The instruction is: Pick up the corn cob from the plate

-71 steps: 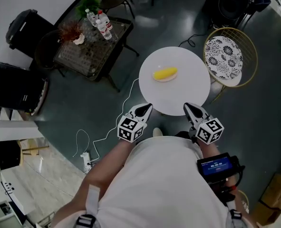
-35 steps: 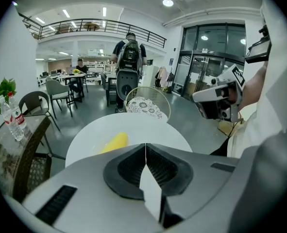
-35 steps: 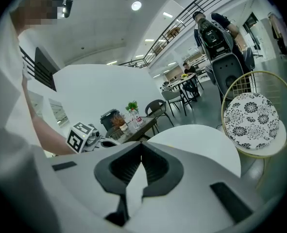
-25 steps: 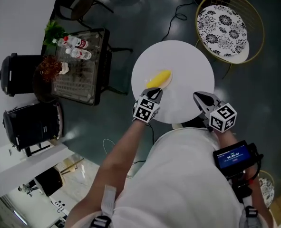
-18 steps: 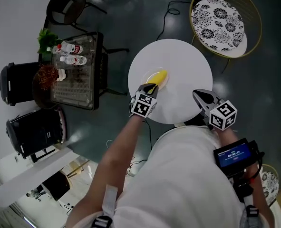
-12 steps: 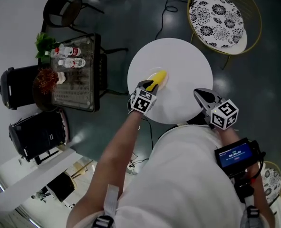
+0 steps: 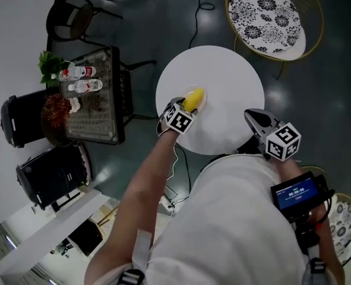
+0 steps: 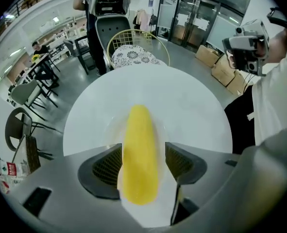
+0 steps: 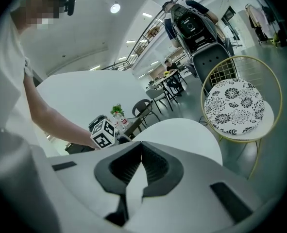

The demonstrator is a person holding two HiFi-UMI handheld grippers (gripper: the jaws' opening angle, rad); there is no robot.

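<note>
Head view: the left gripper [image 7: 185,104] is pointing steeply down over the corn cob [image 7: 193,97], which is lying on a pale plate [image 7: 203,102] near the left edge of the round white surface [image 7: 228,79]; the right gripper [image 7: 250,113] is hovering at the near right rim of that surface, well apart from the cob. A patterned stool [image 7: 267,16] is standing beyond the surface and a glass side table [image 7: 95,94] is standing to its left. Left gripper view: the jaws have just been opening and are now standing spread, with the yellow cob [image 8: 139,154] lying lengthwise between them on the plate [image 8: 111,128]; the right pad is showing a clear gap to the cob, while the left pad is sitting just beside it. Right gripper view: the jaws are resting pressed together at their tips [image 9: 142,147], pinching nothing, and are looking across the surface [image 9: 182,135] toward the stool [image 9: 235,108].
</note>
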